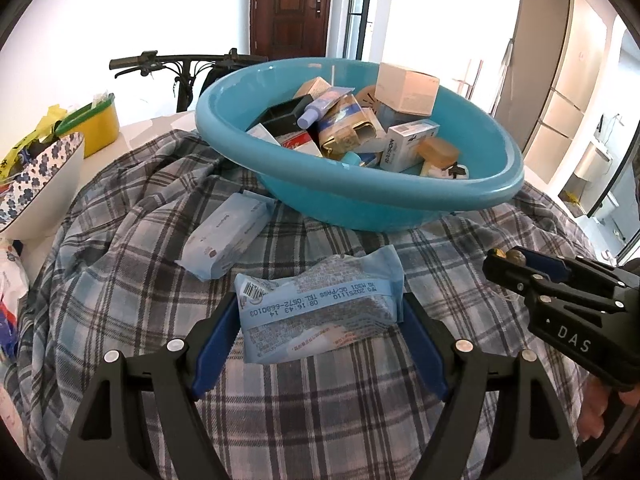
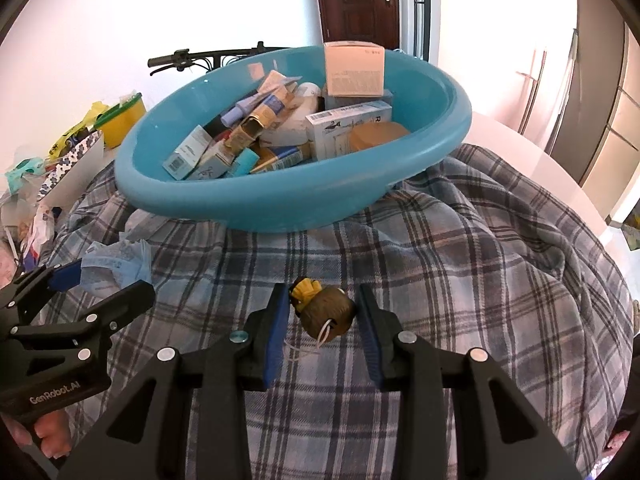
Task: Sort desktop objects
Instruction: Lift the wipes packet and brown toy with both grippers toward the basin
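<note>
Blue wipes pack gripped in left claw, small brown figurine in closed right claw, both facing the teal basin ahead, likely for dropping in.

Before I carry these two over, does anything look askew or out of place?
The basin sits tilted on the rumpled plaid cloth, boxes heaped unevenly inside. A second wipes pack lies loose on the cloth beside it.
</note>
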Tool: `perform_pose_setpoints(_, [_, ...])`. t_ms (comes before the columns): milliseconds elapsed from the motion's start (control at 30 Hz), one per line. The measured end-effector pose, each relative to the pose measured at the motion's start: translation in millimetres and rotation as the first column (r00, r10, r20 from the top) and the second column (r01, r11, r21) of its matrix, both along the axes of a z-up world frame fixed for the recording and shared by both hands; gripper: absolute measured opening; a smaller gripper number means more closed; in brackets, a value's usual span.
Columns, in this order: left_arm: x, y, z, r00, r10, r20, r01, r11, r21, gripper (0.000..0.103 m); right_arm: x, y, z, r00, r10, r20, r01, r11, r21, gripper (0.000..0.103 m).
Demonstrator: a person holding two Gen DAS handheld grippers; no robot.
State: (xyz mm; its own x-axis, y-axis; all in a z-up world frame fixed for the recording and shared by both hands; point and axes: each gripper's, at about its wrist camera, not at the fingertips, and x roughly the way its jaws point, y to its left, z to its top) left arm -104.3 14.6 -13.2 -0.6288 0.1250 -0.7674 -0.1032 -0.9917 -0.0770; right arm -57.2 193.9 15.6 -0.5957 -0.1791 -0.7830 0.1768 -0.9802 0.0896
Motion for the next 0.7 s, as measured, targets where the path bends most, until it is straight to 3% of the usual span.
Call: perform_pose_setpoints(700, [44.6, 1.8, 33.3, 0.997, -0.001, -0.080, 0.002, 1.000, 0.008, 0.081, 42.1, -13.0, 38.9, 0.995, 0.035, -0.091, -0.034, 0.999, 0.015, 0.033])
